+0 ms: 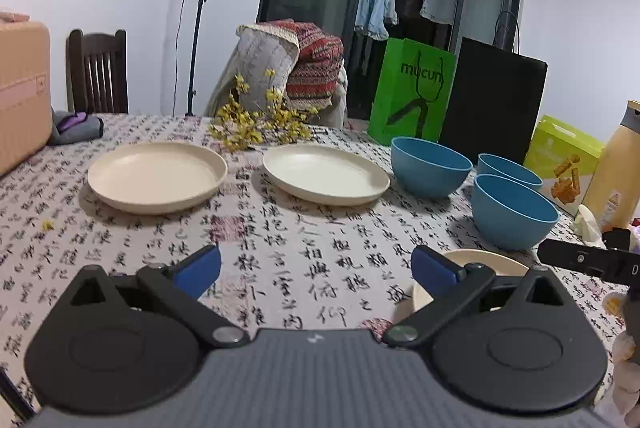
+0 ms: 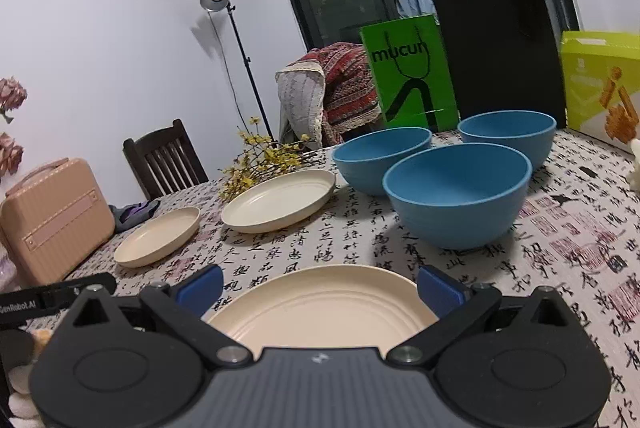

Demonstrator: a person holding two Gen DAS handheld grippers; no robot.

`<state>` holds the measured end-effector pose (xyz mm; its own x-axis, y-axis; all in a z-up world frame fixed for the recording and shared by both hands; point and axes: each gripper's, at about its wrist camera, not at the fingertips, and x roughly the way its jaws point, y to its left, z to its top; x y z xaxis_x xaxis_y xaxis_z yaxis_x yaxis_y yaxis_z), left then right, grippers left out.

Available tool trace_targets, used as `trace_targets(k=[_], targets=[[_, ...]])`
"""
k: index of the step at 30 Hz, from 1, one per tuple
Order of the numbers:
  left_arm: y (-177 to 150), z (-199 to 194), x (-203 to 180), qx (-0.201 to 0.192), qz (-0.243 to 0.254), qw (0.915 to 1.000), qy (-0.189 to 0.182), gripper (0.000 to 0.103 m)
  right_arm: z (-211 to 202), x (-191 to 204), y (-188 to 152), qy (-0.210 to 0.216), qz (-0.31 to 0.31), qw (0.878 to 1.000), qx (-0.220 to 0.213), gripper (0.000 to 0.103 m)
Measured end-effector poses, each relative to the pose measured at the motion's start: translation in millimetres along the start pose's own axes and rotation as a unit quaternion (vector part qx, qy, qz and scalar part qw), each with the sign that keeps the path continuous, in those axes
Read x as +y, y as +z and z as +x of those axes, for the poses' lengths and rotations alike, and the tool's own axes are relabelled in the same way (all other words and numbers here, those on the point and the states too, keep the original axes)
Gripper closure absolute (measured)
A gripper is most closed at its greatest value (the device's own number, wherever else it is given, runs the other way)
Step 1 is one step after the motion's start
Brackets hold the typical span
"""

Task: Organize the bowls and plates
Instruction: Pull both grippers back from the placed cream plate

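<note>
Both grippers wide and empty over three cream plates and three blue bowls, all apart on the tabletop [image 1: 304, 252].

We hold the left gripper [image 1: 316, 264] over bare cloth and the right gripper [image 2: 320, 286] over the near plate [image 2: 320, 304]. The far plates [image 1: 158, 175] [image 1: 326, 173] and bowls [image 2: 458, 189] look light, stiff and smooth; we judge a rim pinch best.

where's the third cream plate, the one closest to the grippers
It lies flat on the tablecloth right in front of the right gripper, between its open jaws in the right wrist view: the near plate, just this side of the nearest blue bowl.
</note>
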<state>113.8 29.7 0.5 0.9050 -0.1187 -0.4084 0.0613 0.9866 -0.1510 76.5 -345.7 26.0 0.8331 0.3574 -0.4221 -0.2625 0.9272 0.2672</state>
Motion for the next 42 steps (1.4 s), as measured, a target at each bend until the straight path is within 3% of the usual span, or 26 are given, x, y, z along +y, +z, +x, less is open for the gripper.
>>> trace_targets(k=[19, 42], targets=[[35.2, 10.3, 34.4, -0.012, -0.011, 0.9998, 0.011, 0.0, 35.6, 41.3, 27.6, 0.022, -0.04, 0.999, 0.001, 0.0], [92.0, 16.7, 129.5, 0.003, -0.109, 0.9919, 0.066, 0.0, 93.2, 131.5, 80.0, 0.076, -0.013, 0.997, 0.014, 0.0]])
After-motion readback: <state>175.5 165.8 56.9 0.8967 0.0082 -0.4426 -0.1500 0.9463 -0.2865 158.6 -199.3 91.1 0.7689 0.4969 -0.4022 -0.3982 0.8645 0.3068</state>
